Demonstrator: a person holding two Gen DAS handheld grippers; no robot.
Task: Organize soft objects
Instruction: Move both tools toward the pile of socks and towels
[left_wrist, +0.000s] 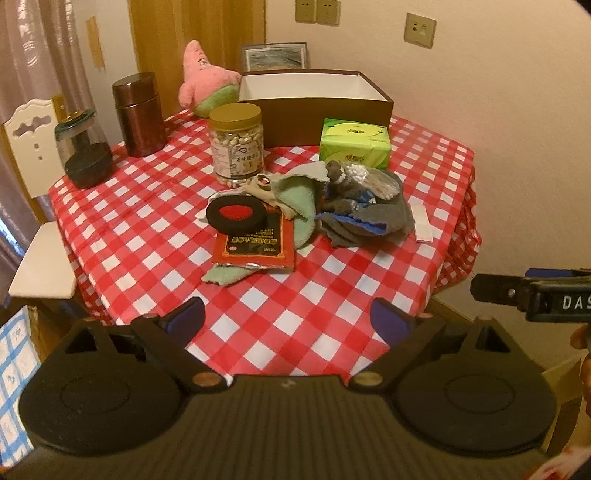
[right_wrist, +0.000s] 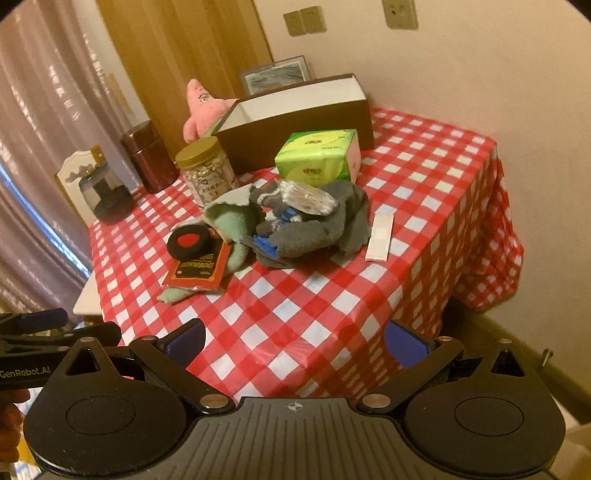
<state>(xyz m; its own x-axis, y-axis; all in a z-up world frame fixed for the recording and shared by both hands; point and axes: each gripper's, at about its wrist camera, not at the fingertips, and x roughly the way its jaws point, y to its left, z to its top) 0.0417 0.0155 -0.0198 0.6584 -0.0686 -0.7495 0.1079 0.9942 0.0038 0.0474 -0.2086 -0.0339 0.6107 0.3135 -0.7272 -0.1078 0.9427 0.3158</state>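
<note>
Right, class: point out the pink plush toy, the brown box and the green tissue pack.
pink plush toy (left_wrist: 207, 75), left wrist view, on its body.
brown box (left_wrist: 325, 122), left wrist view, on its front wall.
green tissue pack (right_wrist: 314, 166), right wrist view, on its front face.

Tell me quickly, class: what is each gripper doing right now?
Left gripper: open, holding nothing, above the near edge of the checked tablecloth.
Right gripper: open, holding nothing, also short of the cloth pile.

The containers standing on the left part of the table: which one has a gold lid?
The clear plastic jar of nuts, nearest the brown box. The brown metal canister is all brown, and the glass jar by the table's left edge is dark-topped.
</note>
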